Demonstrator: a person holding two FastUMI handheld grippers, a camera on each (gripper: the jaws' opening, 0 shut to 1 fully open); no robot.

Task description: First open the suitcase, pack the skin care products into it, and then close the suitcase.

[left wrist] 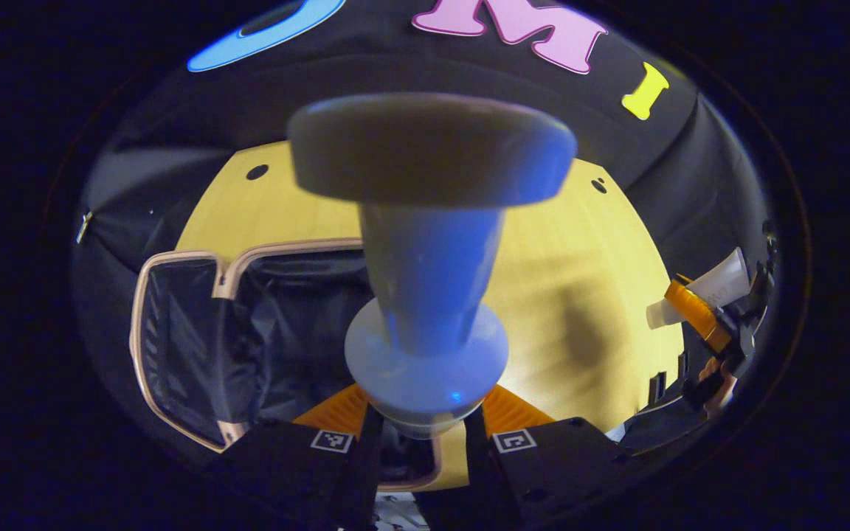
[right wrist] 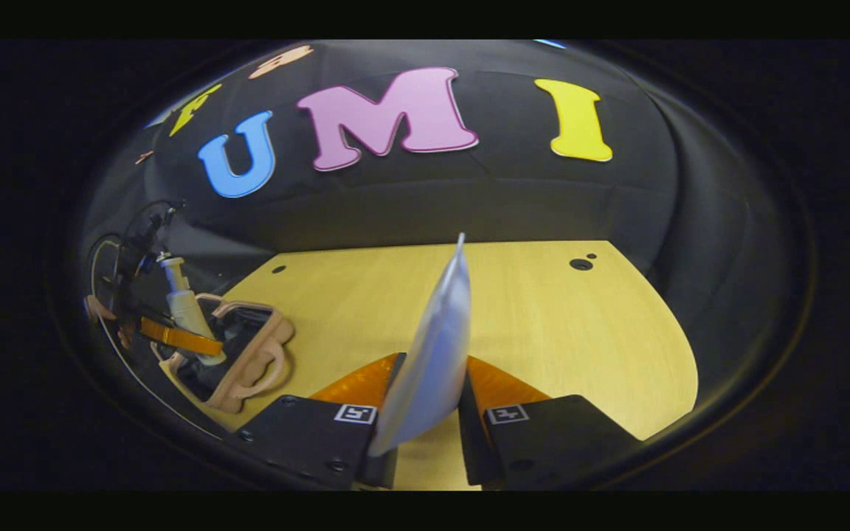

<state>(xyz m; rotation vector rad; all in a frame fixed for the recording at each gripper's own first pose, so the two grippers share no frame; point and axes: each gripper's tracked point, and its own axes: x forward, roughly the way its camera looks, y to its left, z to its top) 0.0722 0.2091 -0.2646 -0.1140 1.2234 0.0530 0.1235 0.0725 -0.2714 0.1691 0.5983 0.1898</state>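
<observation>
Suitcase (left wrist: 248,332) open on worktop (left wrist: 580,295), at 9 o'clock in the left gripper view. Left gripper (left wrist: 421,431) jaws clamped on bottle (left wrist: 429,295), above the case. Right gripper (right wrist: 425,413) jaws clamped on tube (right wrist: 436,354). Left to do: drop both in, close the lid.

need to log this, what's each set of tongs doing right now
Left tongs: closed on a pale blue bottle, above the open suitcase.
Right tongs: closed on a white tube, over the table.
</observation>
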